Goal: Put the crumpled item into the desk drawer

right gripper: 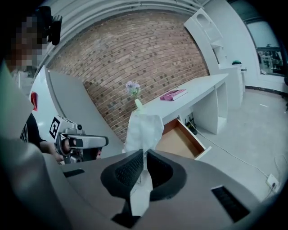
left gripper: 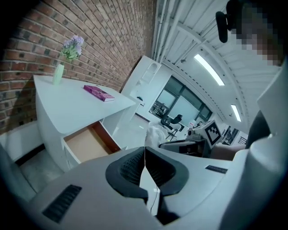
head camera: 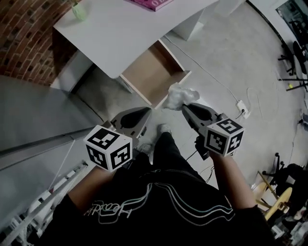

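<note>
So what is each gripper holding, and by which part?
The right gripper is shut on the crumpled item, pinching its lower part, with the bulk sticking out ahead. The left gripper is shut and empty.

Open drawer unobstructed, desk behind.

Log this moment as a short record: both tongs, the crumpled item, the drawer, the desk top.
right tongs: shut on the crumpled white item
left tongs: shut, nothing between them
item position: held in the air, outside the drawer
drawer: pulled open, visible part bare
desk top: pink book, green vase with flowers
</note>
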Tool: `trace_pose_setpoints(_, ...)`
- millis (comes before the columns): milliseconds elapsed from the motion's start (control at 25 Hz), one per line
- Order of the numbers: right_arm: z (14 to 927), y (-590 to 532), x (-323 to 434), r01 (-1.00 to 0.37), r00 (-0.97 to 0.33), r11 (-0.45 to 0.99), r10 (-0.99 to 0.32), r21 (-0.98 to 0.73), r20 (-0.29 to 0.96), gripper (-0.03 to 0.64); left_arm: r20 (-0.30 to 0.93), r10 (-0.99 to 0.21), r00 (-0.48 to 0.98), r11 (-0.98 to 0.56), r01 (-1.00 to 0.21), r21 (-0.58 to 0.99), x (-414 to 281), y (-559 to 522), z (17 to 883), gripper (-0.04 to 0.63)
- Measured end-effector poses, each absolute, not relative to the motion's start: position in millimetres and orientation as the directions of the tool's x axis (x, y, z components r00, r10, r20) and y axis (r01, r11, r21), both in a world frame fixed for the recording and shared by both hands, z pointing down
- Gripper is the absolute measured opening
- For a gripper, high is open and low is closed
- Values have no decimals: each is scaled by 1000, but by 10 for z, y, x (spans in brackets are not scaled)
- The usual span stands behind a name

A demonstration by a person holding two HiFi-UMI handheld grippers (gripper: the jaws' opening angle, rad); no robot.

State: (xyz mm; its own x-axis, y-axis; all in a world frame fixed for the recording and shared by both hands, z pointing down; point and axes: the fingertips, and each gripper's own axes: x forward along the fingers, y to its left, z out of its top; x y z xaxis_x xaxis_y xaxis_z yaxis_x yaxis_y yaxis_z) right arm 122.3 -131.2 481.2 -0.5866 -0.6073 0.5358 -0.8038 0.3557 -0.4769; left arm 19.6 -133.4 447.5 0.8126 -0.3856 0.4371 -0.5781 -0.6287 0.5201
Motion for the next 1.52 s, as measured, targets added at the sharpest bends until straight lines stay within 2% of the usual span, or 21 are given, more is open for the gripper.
trace_pose_setpoints(560, 5658, -2560, 1151, -709, -668, 570, -355, -415, 655, 55, 522, -532, 666, -424, -744, 517, 284, -2210, 5048, 23)
trace_pose_setpoints(1040, 6526, -3055, 850, -598, -622, 754, -222, -272, 751, 55, 594, -564, 574, -290, -811, 508, 71, -2420, 5649, 23)
trace_pose_setpoints(1520, 7504, -3248, 806, -470, -514, 854, -62, -221, 856, 55, 636, -584, 504, -167, -842, 514, -134, -2349, 6172, 23)
